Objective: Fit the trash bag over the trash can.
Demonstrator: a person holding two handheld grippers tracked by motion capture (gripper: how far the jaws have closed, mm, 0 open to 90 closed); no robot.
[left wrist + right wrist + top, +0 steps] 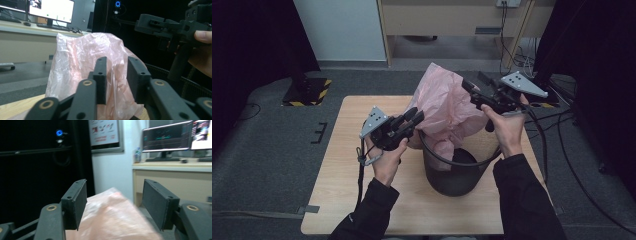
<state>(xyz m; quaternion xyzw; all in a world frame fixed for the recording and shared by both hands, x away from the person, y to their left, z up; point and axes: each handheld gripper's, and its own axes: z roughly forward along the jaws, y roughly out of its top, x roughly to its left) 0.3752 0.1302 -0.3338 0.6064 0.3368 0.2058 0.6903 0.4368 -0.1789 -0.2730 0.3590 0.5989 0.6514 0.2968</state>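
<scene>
Nearest, the left gripper holds its fingers a narrow gap apart, with the pink plastic bag showing between and just beyond them; they do not look closed on the film, though whether a pad brushes it is hard to tell. The bag rises in a loose, crumpled mound out of the black mesh bin, which stands on the table just beyond those fingers and to their right.

The bag looks very light, thin and limp, and probably slippery, so it should fold and slide rather than keep its shape. A pinch on a gathered fold near the bag's edge, by the bin's rim, seems the surest hold.

Farther off, the right gripper hovers at the bag's far side with its fingers spread wide and holding nothing, the pink film just beyond and below them.
</scene>
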